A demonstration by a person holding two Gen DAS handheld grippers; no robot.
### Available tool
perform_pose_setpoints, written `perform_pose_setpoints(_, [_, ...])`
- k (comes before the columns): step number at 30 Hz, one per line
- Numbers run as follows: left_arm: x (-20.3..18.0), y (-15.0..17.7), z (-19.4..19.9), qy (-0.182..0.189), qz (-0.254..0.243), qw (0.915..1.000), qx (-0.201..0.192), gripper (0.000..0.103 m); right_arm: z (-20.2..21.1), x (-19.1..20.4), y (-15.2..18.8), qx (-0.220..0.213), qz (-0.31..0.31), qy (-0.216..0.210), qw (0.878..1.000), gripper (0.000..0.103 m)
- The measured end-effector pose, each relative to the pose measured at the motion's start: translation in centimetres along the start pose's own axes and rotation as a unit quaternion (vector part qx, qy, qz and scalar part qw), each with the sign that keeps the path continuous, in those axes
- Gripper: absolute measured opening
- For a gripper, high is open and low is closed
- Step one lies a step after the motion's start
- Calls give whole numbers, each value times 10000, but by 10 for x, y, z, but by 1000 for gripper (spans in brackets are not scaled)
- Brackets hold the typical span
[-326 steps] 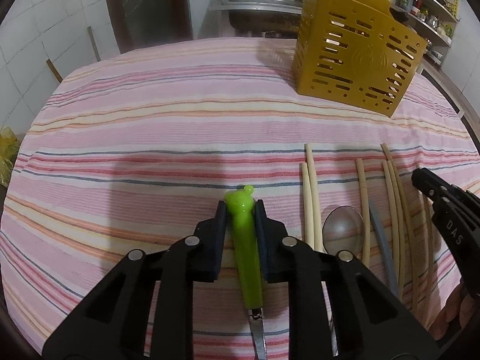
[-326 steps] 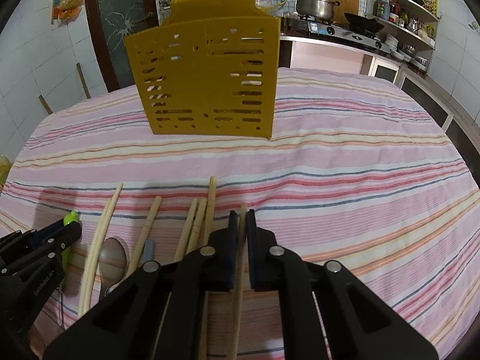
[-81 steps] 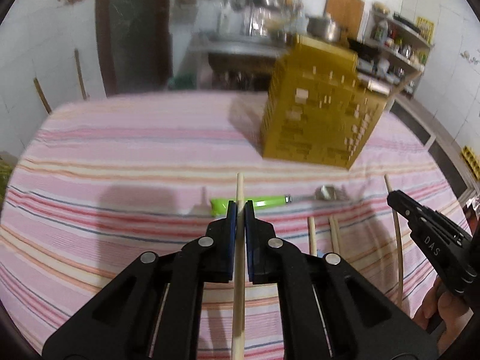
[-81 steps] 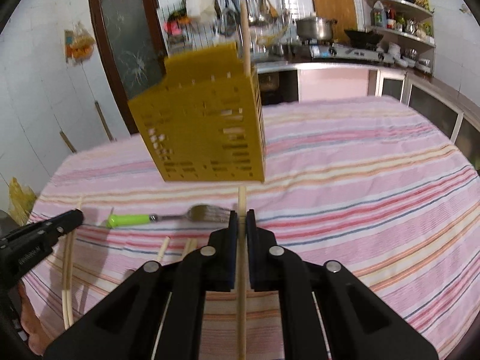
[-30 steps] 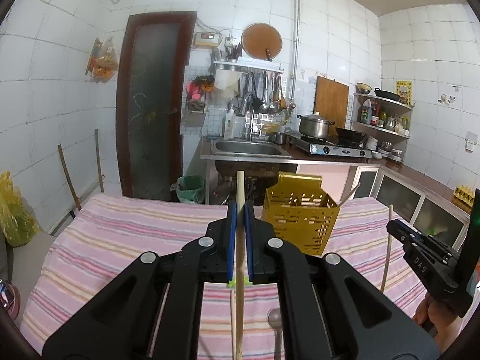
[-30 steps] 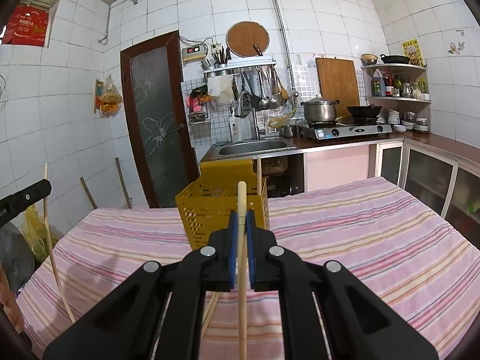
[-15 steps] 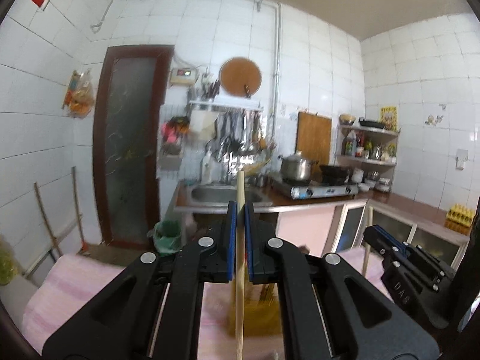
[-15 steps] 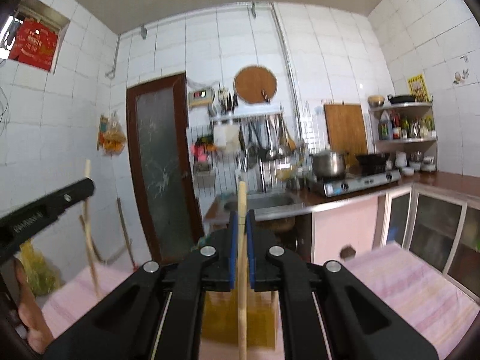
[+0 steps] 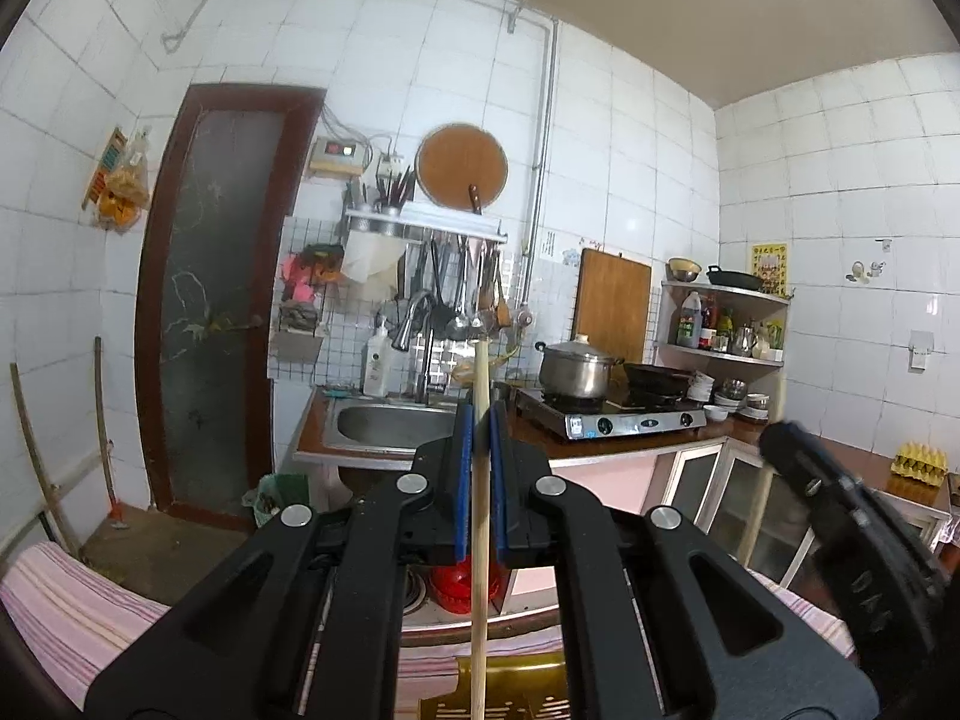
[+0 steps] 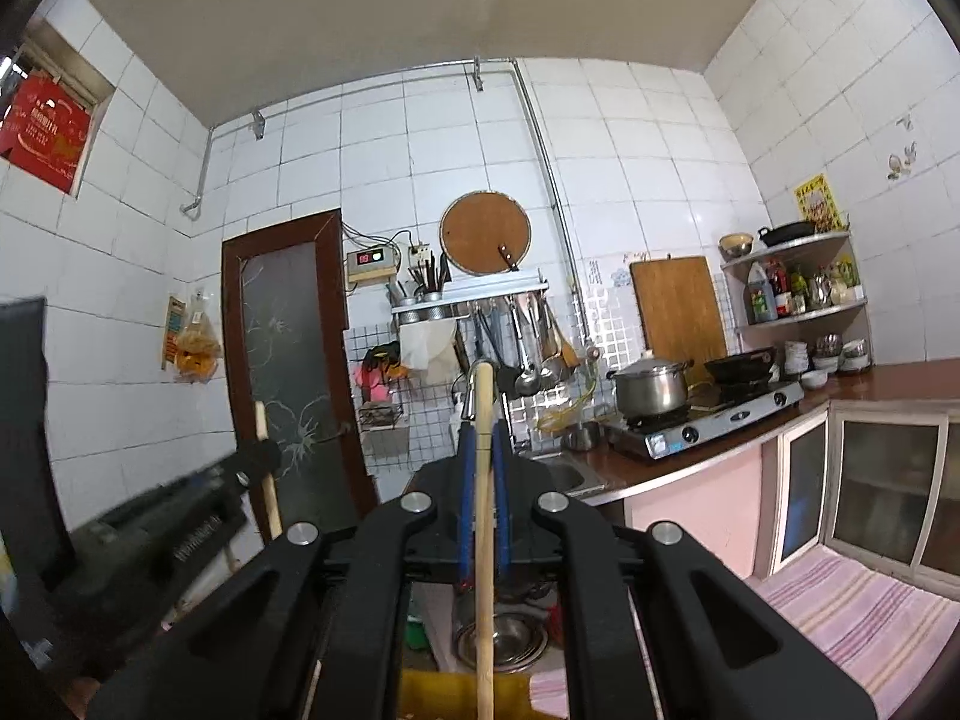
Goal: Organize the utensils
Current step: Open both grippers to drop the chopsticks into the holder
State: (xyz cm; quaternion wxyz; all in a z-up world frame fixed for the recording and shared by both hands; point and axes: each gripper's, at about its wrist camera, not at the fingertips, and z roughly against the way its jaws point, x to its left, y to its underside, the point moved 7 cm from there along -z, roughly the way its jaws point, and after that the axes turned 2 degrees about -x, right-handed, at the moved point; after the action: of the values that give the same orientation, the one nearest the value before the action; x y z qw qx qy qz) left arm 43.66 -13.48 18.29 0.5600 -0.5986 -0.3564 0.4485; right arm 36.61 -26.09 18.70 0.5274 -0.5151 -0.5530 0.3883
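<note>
While both grippers point level, each is clamped on an upright chopstick. Left gripper (image 9: 479,420) grips one chopstick (image 9: 478,570); right gripper (image 10: 482,438) another (image 10: 483,540). Yellow basket (image 9: 516,690) sits below.

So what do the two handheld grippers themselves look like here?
Both match: the left gripper and right gripper are glossy black plastic linkages with cut-out arms, silver round rivets and blue finger pads. The right gripper's side carries faint embossed lettering, blurred. No cables or sleeves show.
</note>
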Motion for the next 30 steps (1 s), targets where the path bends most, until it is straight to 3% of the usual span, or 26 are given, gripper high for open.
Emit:
perform_pose_setpoints(8, [10, 51, -22, -94, 61, 9992, 387, 4, -22, -5, 51, 380, 88, 43, 9992, 6])
perform_pose_setpoints(15, [24, 73, -24, -308, 41, 9961, 822, 6, -25, -8, 67, 862, 294, 176, 9957, 7])
perform_pose_setpoints(16, [26, 71, -20, -314, 61, 9956, 879, 14, -23, -8, 66, 987, 350, 213, 9943, 10])
perform_pose_setpoints(17, [27, 67, -16, -317, 84, 9951, 930, 20, -22, -10, 63, 1079, 380, 252, 9931, 23])
perform_pose_setpoints(18, [28, 63, -12, -332, 104, 9949, 942, 34, -18, -12, 60, 1129, 391, 312, 9923, 34])
perform_pose_setpoints(19, [30, 55, -1, -369, 132, 9950, 923, 47, -13, -14, 55, 1131, 384, 370, 9922, 52])
perform_pose_setpoints(20, [32, 49, 5, -413, 130, 9951, 892, 51, -6, -17, 49, 1140, 389, 435, 9918, 53])
perform_pose_setpoints(25, [42, 30, 56, -682, -28, 9916, 1096, 93, 33, -21, 41, 1496, 568, 587, 9854, 58])
perform_pose_setpoints(28, [52, 35, 92, -911, -157, 9877, 1262, 98, 58, -22, 57, 1959, 631, 590, 9768, 65])
perform_pose_setpoints(30, [59, 53, 113, -964, -185, 9823, 1595, 98, 73, -20, 76, 2310, 643, 548, 9693, 66])
